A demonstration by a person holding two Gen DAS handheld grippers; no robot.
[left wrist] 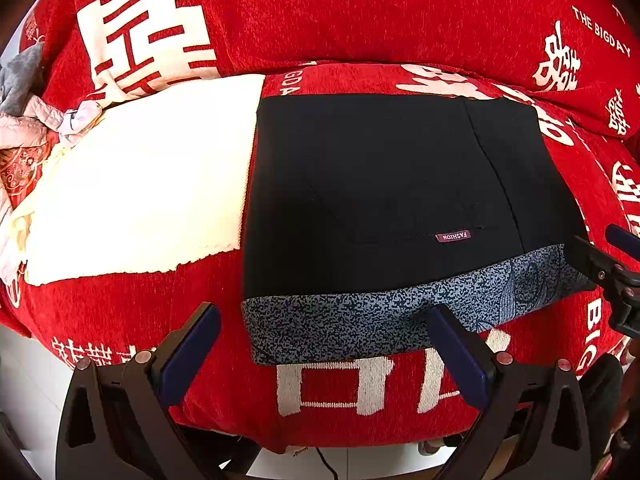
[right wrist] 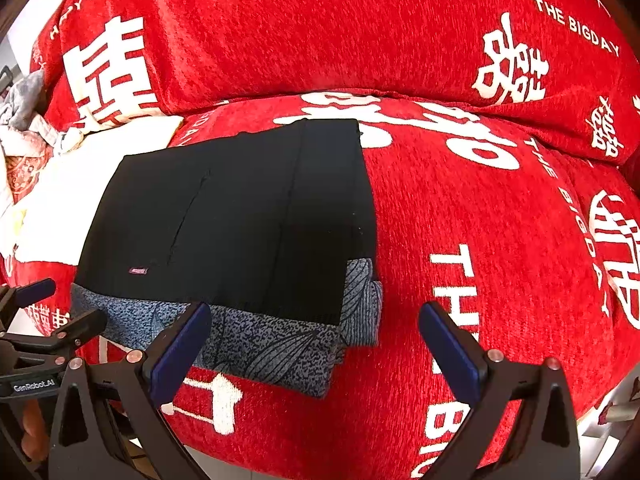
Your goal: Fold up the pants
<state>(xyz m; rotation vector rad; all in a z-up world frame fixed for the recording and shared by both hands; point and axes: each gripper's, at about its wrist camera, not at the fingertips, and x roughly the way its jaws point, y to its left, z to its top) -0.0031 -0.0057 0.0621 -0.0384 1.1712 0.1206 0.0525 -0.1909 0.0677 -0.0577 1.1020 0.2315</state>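
I see the pants (left wrist: 380, 192) folded into a compact black rectangle, lying flat on the red sofa cover (left wrist: 360, 12) printed with white characters. In the left wrist view they fill the centre and right of the frame; in the right wrist view they sit in the centre left. A speckled blue-grey band (left wrist: 360, 320), the waistband side with a leaf pattern, runs along the lower edge of the bundle, nearest my cameras. A small maroon label (left wrist: 453, 236) sits on the black cloth just above that band.

My left gripper (left wrist: 324, 344) has its jaws spread wide, holding nothing; it hovers low in its frame just in front of the band, its right finger overlapping the band's lower edge in the picture, though I cannot tell whether it touches. My right gripper (right wrist: 314, 344) is likewise wide apart and empty, at the bottom of its frame, its left finger in front of the band and its right finger over bare red cover.

A white cloth (left wrist: 140, 184) lies to the left of the pants, its edge meeting theirs. At the far left edge of the left wrist view is a heap of pale pink and grey fabric (left wrist: 24, 112).
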